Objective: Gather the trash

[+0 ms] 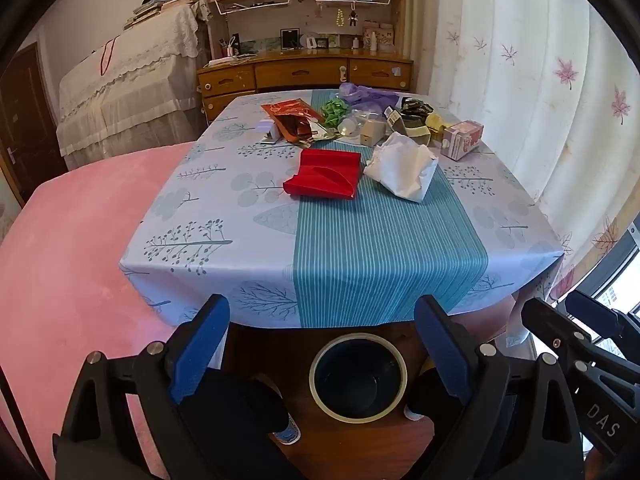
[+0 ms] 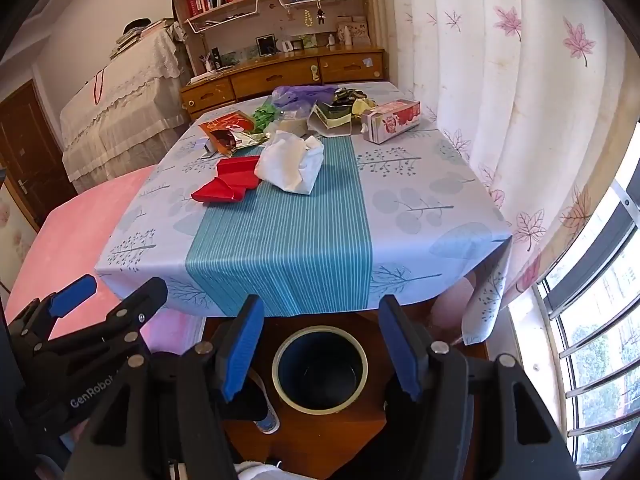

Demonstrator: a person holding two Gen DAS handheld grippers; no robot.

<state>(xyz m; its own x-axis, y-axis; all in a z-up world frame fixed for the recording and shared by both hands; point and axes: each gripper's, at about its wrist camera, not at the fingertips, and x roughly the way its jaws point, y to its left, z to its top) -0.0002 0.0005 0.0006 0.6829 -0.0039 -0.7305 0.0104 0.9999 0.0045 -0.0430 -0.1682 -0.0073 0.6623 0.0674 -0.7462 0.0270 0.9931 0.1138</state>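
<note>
Trash sits well ahead of both sets of fingers, piled at the far half of the counter (image 1: 224,248); nothing gripped yet. Left gripper (image 1: 320,356) fingers spread, empty. Right gripper (image 2: 320,352) fingers spread, empty too. Directly below and between the fingers in both views: open round bin (image 1: 359,376), on the floor just short of the counter's near edge.

Nearest pieces ahead: red folded paper (image 1: 324,174) and, touching its right side, crumpled white paper (image 1: 402,166). Both likely light and soft, will crush under pinch. Judgement: take the white one at a raised crumple, the red one at its lifted edge; flat parts may slip on the cloth.

Further out: foil snack wrapper (image 1: 294,120), probably slippery, and pink carton (image 1: 462,140), stiffer, grip across its narrow faces. Rest of pile behind is too jumbled to tell.
</note>
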